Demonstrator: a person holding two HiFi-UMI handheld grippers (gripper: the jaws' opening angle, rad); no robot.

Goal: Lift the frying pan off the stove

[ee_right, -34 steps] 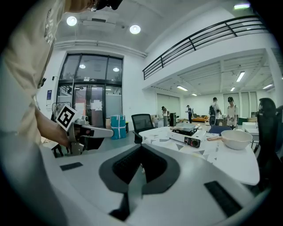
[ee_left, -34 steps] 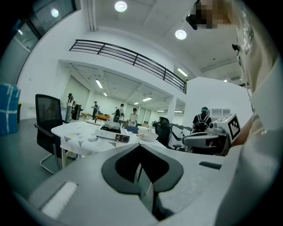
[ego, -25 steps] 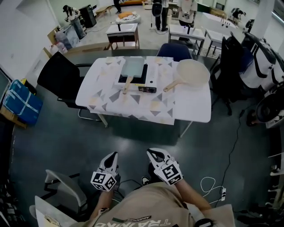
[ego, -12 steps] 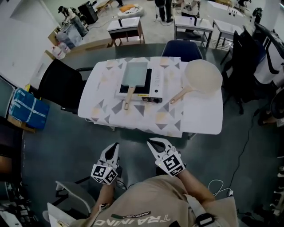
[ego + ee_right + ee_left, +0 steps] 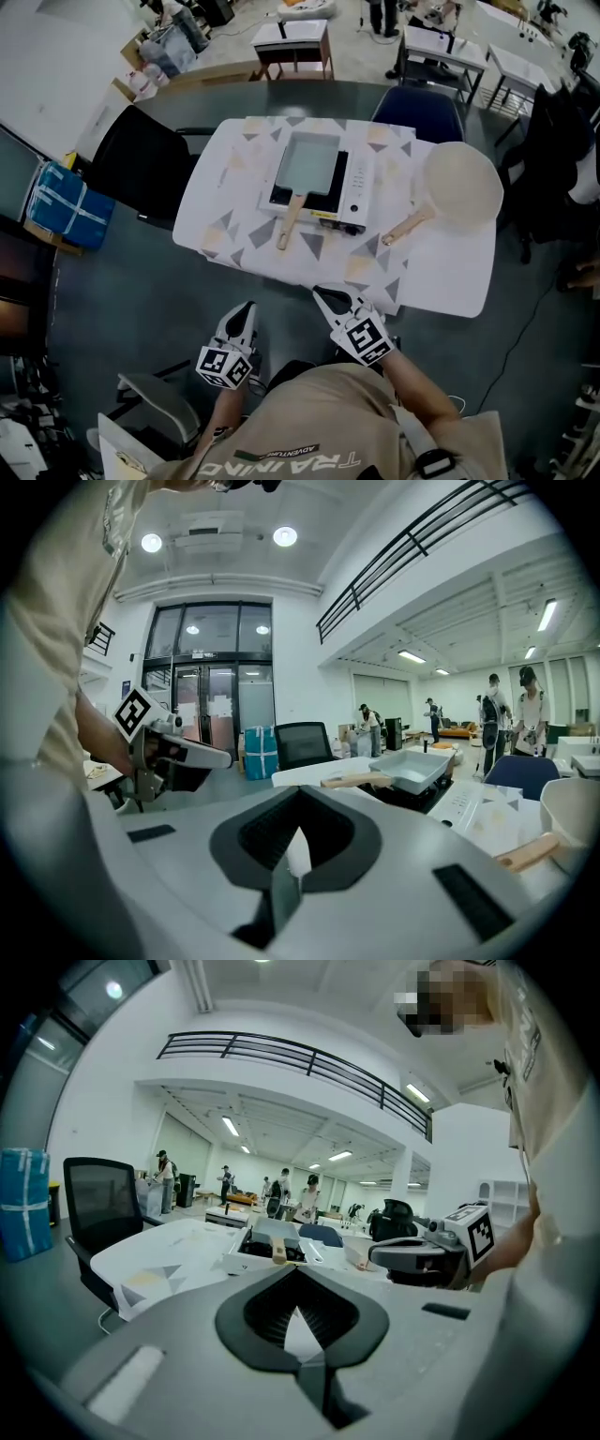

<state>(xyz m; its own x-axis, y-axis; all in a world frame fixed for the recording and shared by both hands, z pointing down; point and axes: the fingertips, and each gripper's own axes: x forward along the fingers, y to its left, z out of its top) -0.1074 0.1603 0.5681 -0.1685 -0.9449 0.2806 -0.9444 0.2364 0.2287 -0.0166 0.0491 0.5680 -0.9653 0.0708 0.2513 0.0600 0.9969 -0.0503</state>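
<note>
**Both grippers closed, short of the table; pan sits on the stove**

I have the left gripper [image 5: 244, 314] and the right gripper [image 5: 328, 298] side by side at the near side, low in the head view. Each one's own view shows its jaws pressed together with nothing between them. Both stand apart from the near edge of the white table with the triangle-patterned cloth [image 5: 220, 220].

The grey rectangular frying pan [image 5: 309, 164] sits on the white and black portable stove [image 5: 352, 197] at the middle of the table. Its pale wooden handle [image 5: 289, 220] sticks out over the stove's near edge, towards me. The inside of the pan shows only its bare grey bottom.

To the right of the stove a round cream-coloured pan [image 5: 459, 183] lies on the table, its wooden handle angled near and left towards the stove. I see only its plain cream surface.

A black office chair [image 5: 145, 164] stands at the table's left end and a dark blue chair [image 5: 417, 108] at its far side. A blue box [image 5: 70, 206] lies on the floor further left.
</note>
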